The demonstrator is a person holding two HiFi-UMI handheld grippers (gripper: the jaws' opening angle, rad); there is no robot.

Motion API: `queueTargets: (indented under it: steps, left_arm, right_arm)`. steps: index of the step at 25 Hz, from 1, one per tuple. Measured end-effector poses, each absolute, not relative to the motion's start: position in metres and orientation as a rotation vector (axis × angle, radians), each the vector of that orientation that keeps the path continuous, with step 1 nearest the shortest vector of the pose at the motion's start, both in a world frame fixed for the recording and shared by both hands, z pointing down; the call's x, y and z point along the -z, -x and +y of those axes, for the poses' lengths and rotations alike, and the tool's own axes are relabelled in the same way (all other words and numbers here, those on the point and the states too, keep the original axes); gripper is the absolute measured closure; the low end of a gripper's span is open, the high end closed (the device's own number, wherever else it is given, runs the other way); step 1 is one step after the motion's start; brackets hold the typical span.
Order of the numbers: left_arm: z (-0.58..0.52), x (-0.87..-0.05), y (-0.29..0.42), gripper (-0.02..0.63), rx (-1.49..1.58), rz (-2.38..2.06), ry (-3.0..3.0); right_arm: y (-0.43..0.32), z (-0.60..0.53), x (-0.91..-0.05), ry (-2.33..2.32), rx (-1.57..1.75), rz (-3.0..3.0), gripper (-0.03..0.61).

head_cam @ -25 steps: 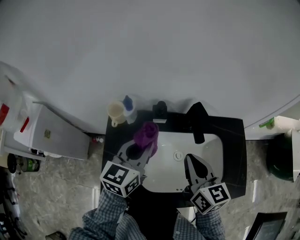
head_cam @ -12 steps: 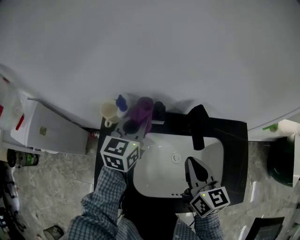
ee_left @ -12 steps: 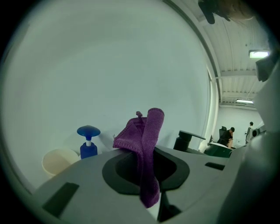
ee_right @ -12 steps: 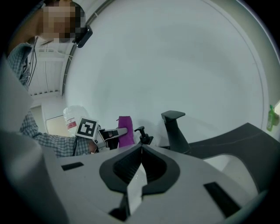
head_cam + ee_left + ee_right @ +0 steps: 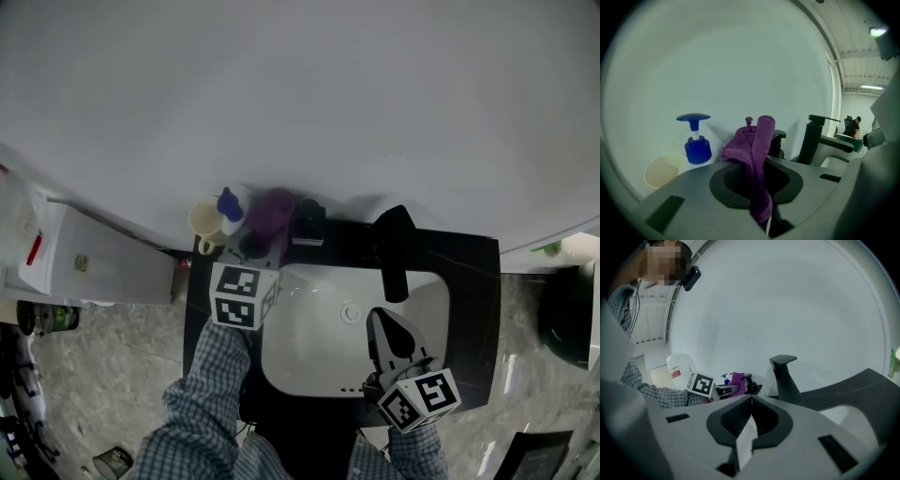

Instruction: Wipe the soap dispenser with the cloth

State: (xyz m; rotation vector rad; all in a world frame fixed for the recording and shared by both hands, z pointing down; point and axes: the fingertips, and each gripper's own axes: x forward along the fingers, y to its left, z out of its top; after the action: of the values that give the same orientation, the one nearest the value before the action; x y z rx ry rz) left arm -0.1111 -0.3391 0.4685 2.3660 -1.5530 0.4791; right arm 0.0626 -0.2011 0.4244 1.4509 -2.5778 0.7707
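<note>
My left gripper (image 5: 261, 246) has its jaws clamped on the purple cloth (image 5: 757, 150). The blue-pumped soap dispenser (image 5: 697, 143) stands upright just left of it, so I judge a short leftward reach; my right gripper (image 5: 388, 330), jaws together and empty, hangs well apart over the sink (image 5: 309, 349)

Plain pale wall (image 5: 300, 94); speckled stone floor (image 5: 112, 375); black counter (image 5: 469, 300), white basin (image 5: 309, 356); white cabinet (image 5: 112, 267) left.

A black worktop (image 5: 469, 281) is carrying a white basin (image 5: 309, 347) sunk into its middle. A black tap (image 5: 394, 248) is standing behind the basin. Left of the tap, along the wall, a black soap dispenser (image 5: 309, 223), a blue-capped pump bottle (image 5: 229, 203) and a cream cup (image 5: 204, 218) are standing in a row.
</note>
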Motion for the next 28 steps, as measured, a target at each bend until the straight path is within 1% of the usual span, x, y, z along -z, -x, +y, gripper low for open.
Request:
queueTargets:
  steps: [6,15,21,28]
  left_arm:
    - [-0.344,-0.492,0.102,0.557,-0.503,-1.507,-2.342]
    - [-0.340,-0.512,0.107,0.557,-0.527,-1.521,-2.282]
    - [-0.315,-0.503,0.108,0.557,-0.578,-1.526,-2.316]
    - [-0.293,-0.468,0.121,0.557,-0.468,-1.613,-2.310]
  right_arm:
    - [-0.065,-0.207,-0.430,-1.451,-0.793,-2.575,0.560]
    - [-0.070,-0.210,-0.439,-1.462,-0.822,-2.557,0.560]
    - [-0.067,-0.212,-0.434,-1.454,-0.800,-2.565,0.560]
    - [-0.062,-0.215,-0.425,-1.442,-0.788,-2.582,0.560]
